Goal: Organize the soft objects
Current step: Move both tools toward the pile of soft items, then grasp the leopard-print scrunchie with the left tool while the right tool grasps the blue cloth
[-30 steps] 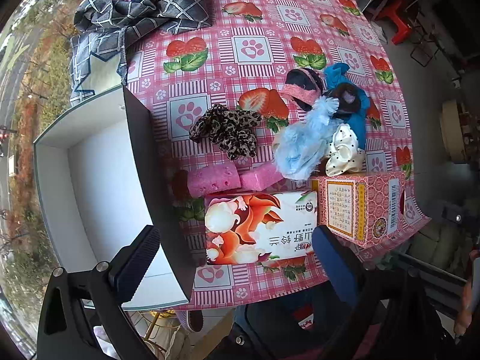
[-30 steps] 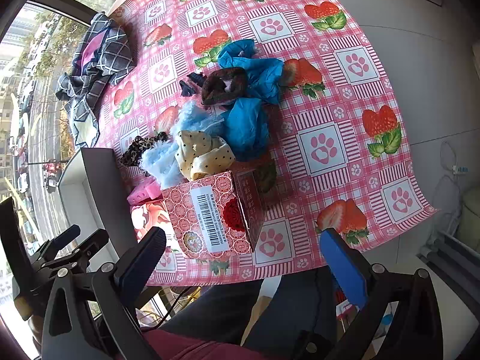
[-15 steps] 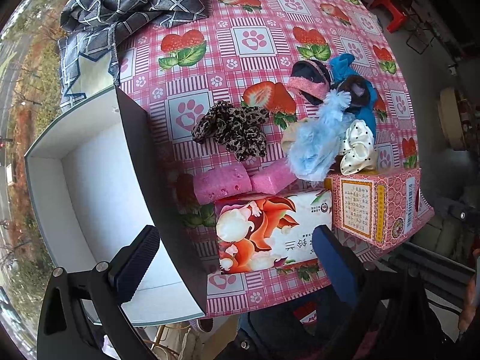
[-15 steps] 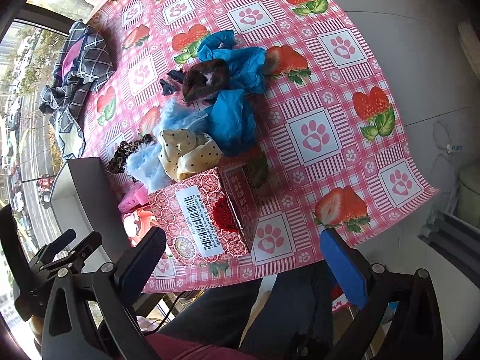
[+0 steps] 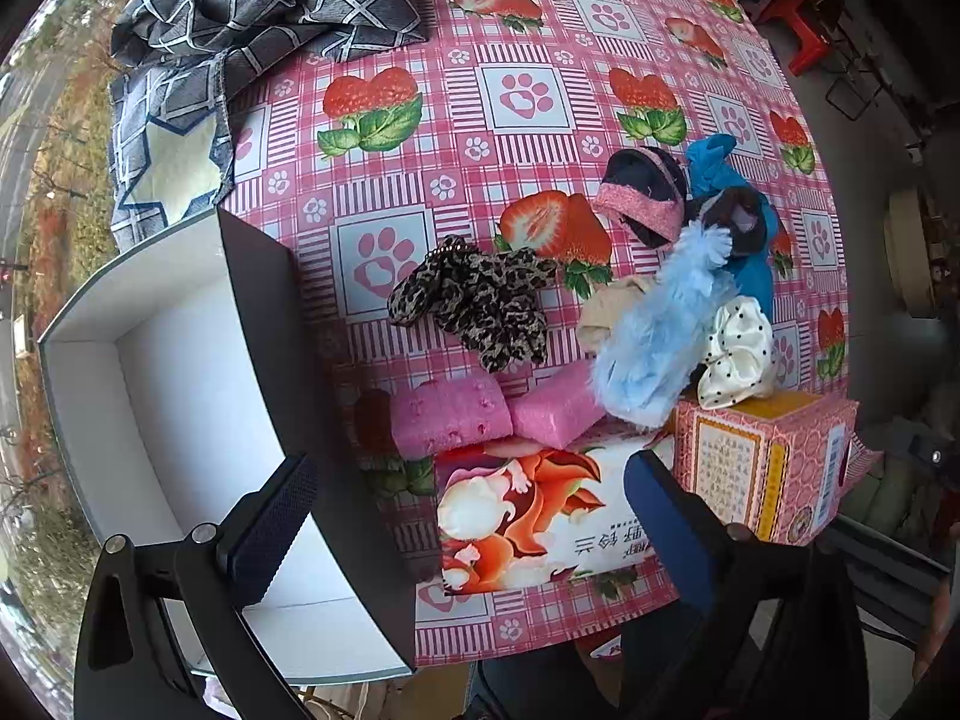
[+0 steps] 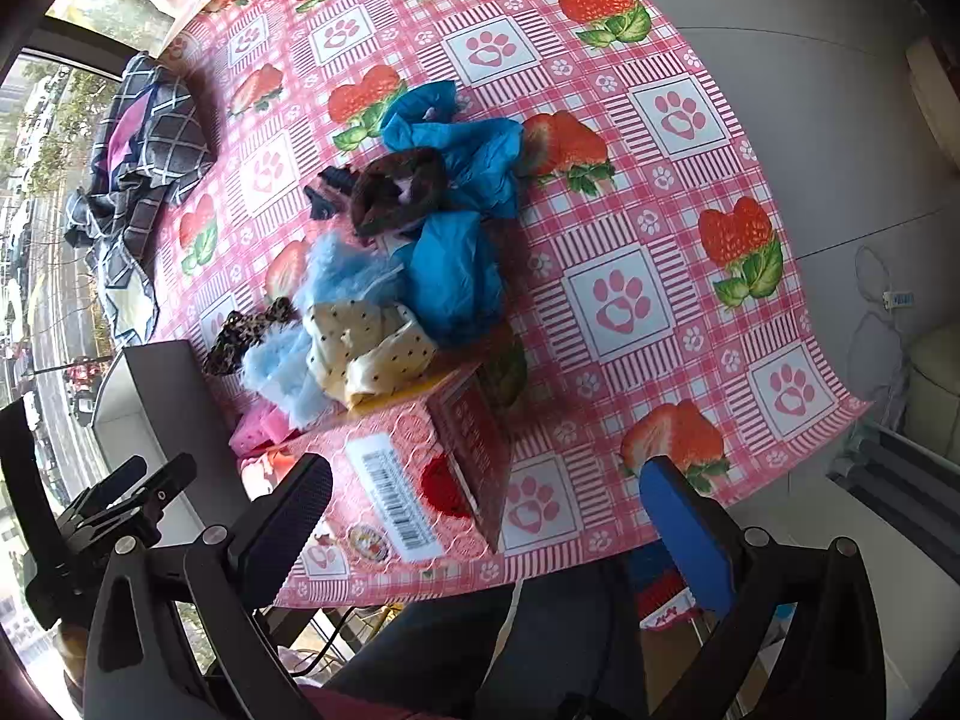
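Here, both the left gripper (image 5: 462, 516) and right gripper (image 6: 486, 510) are held spread, grasping nothing; the leopard-print scrunchie (image 5: 480, 300) and fluffy blue scrunchie (image 5: 654, 336) are seen on the surface (image 5: 420, 192) beyond the left fingers (image 5: 270, 528).

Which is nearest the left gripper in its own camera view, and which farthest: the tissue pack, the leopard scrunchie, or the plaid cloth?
From the left gripper:
1. Tissue pack, between its fingers, near table edge.
2. Leopard scrunchie, mid-table.
3. Plaid cloth, far left corner.
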`<state>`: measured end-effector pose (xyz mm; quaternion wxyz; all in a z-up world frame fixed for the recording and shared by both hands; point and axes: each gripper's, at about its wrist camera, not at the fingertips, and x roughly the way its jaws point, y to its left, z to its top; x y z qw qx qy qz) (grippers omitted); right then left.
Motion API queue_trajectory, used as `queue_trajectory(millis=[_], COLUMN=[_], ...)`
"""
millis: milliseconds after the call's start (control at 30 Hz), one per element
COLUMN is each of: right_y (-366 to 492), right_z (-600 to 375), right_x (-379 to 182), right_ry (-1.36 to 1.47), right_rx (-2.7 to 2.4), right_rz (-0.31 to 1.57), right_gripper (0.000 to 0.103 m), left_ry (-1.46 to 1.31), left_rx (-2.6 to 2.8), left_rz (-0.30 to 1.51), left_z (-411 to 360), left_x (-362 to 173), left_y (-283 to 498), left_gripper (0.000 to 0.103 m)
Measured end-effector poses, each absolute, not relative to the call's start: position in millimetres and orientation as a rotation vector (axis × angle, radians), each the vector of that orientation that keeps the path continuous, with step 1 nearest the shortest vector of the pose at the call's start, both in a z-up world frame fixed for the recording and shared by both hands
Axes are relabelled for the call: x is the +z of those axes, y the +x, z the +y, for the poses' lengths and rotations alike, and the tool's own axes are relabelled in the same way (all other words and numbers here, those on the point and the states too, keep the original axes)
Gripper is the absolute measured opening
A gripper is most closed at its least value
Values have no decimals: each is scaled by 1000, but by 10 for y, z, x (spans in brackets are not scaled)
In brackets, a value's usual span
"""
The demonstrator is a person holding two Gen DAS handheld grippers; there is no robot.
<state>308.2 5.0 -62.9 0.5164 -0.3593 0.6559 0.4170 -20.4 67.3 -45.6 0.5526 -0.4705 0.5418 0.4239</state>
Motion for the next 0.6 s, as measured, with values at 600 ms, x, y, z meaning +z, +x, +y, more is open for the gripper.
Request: queue_trajectory(millis=[600], right_y=[3382], right_z=[713], right_x=[-1407], right_ry=[-955], right_rx=[997], right_rz=[1687], right_gripper=[103], left_ry=[-1133], left_rx=[1082], left_rz=[1378], left_z=[1210], left_x=[-1111], left_y=[63], left_gripper=[102])
